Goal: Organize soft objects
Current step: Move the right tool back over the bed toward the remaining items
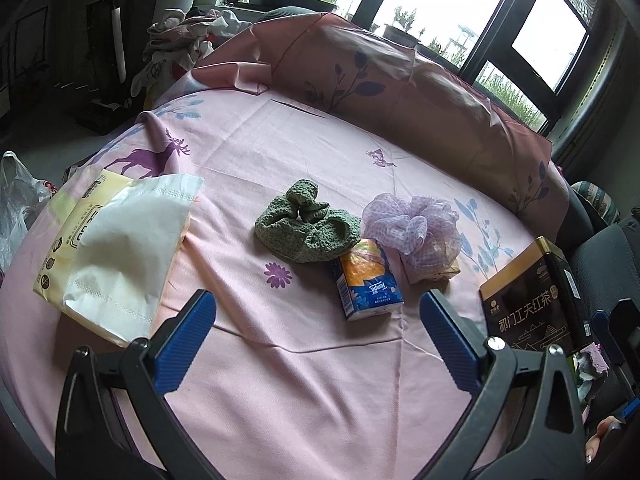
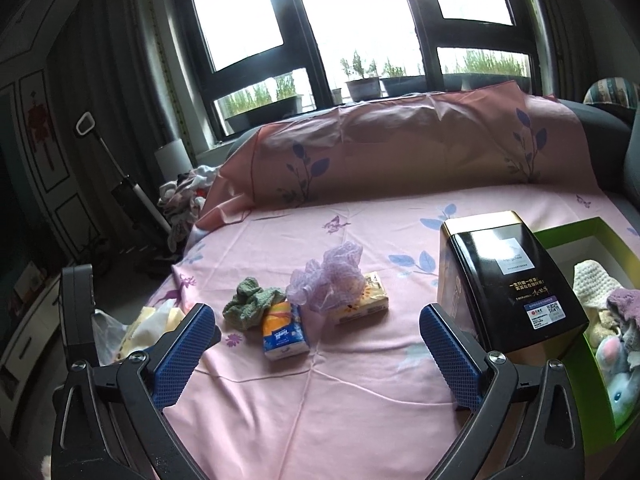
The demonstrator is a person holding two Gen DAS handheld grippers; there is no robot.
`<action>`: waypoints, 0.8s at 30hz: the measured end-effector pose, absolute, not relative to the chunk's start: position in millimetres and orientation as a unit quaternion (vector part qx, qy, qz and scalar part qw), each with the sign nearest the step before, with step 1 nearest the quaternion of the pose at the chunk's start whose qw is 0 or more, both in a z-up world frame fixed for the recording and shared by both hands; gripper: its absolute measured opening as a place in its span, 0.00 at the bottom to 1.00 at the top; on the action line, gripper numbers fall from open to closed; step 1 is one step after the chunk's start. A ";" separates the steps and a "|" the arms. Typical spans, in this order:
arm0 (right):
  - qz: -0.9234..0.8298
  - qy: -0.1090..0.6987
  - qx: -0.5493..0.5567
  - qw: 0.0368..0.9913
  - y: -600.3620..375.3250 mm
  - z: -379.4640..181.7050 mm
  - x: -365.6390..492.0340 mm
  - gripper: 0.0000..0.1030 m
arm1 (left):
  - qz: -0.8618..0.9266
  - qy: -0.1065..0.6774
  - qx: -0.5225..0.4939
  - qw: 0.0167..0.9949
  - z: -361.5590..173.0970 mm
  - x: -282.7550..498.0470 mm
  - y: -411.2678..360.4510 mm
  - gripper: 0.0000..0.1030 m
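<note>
With both the left claw [image 1: 316, 312] and the right claw [image 2: 316, 326] hanging apart and empty, the green knitted cloth [image 1: 306, 226] and purple mesh pouf [image 1: 414, 224] are lying mid-bed, risking a grab that drags the touching tissue packet [image 1: 368, 280] along.

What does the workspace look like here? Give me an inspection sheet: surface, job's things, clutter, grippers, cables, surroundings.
Surface: pink printed sheet with a matching cushion along the back.
Job's things: green knitted cloth, purple mesh pouf resting on a yellow tissue pack, blue-orange tissue pack, large tissue pack; green box already holds soft toys.
Clutter: black tea tin beside the green box.
Grippers: left gripper and right gripper both open, nothing between the jaws.
Cables: nothing seen.
Surroundings: windows with planters, clothes pile, plastic bag.
</note>
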State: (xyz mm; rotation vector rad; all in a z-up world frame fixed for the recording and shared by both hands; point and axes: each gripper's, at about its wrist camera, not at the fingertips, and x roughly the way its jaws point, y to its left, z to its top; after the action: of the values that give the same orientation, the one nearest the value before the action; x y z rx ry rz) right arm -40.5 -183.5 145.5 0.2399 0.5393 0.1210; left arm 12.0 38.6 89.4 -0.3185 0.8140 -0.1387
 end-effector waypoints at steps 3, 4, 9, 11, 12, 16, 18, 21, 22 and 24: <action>0.059 0.273 0.121 0.953 -183.2 142.9 -37.8 0.99 | -0.067 0.395 -0.153 0.904 89.1 12.4 39.7 0.98; 0.060 0.274 0.121 0.952 -183.1 142.3 -37.5 0.99 | -0.067 0.395 -0.150 0.904 89.0 12.4 39.8 0.99; 0.062 0.276 0.125 0.951 -182.0 140.5 -35.6 0.99 | -0.065 0.399 -0.136 0.904 87.3 13.5 38.3 0.99; 0.064 0.278 0.125 0.950 -181.1 139.6 -35.2 0.99 | -0.069 0.404 -0.126 0.904 85.5 15.0 36.0 0.99; 0.065 0.279 0.125 0.950 -180.7 139.3 -34.8 0.99 | -0.069 0.408 -0.119 0.903 84.1 16.1 34.9 0.99; 0.066 0.280 0.128 0.949 -179.2 138.5 -33.4 0.99 | -0.066 0.419 -0.111 0.899 78.7 19.5 35.0 0.99; 0.066 0.281 0.127 0.949 -179.1 138.2 -33.0 0.99 | -0.060 0.416 -0.114 0.900 79.4 19.0 37.4 0.99; 0.064 0.283 0.123 0.949 -177.4 137.2 -32.4 0.99 | -0.056 0.412 -0.121 0.901 81.1 18.3 39.9 0.99; 0.064 0.284 0.122 0.949 -176.8 136.8 -32.3 0.99 | -0.056 0.413 -0.123 0.900 80.7 18.7 41.3 0.99; 0.065 0.283 0.123 0.949 -176.7 136.8 -32.4 0.99 | -0.055 0.417 -0.127 0.898 80.2 19.6 43.1 0.99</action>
State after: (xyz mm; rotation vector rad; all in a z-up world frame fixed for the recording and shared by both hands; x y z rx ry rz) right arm -32.4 -176.7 136.8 0.2512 0.5755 0.1319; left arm 19.6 43.1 80.2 -0.2634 0.8642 -0.1148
